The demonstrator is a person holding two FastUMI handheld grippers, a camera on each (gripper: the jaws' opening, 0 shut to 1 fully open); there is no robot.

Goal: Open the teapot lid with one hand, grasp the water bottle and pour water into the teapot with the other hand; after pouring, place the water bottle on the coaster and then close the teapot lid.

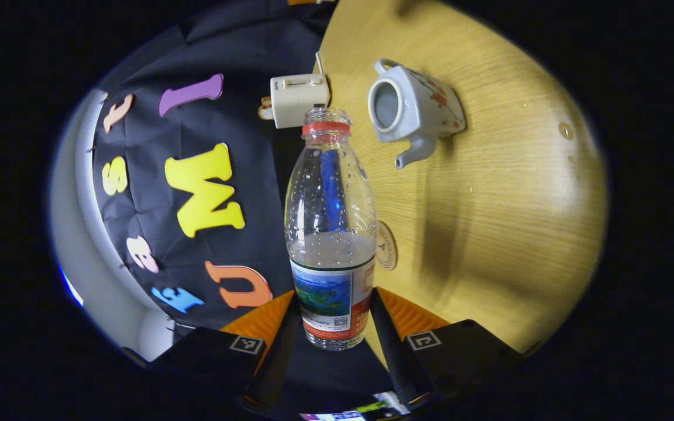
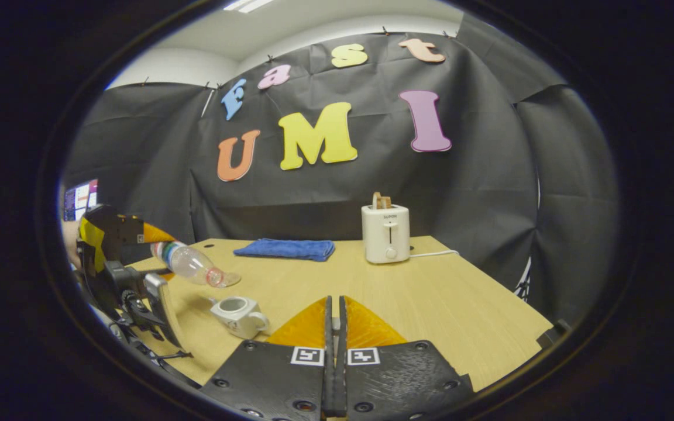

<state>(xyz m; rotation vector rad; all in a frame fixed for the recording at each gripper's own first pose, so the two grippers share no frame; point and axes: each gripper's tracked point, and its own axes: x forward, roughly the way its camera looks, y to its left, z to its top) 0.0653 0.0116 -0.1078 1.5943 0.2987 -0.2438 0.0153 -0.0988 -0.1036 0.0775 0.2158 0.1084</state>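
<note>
My left gripper [image 1: 331, 307] is shut on the lower body of a clear water bottle [image 1: 331, 222], uncapped and partly filled. In the right gripper view that bottle [image 2: 193, 266] is tipped nearly level, its mouth a little above and left of the white teapot [image 2: 237, 313]. The teapot [image 1: 413, 108] stands on the wooden table with its top uncovered. A round coaster [image 1: 386, 245] lies on the table, half hidden behind the bottle. My right gripper [image 2: 334, 313] is held above the table to the teapot's right, shut, with a pale sliver of the lid between its fingers; the rest of the lid is hidden.
A white toaster [image 2: 385, 234] with a cord stands at the table's back, and a folded blue cloth [image 2: 285, 248] lies to its left. A few water drops [image 1: 565, 130] sit on the tabletop. A hand holds the left gripper [image 2: 120, 263] at the table's left edge.
</note>
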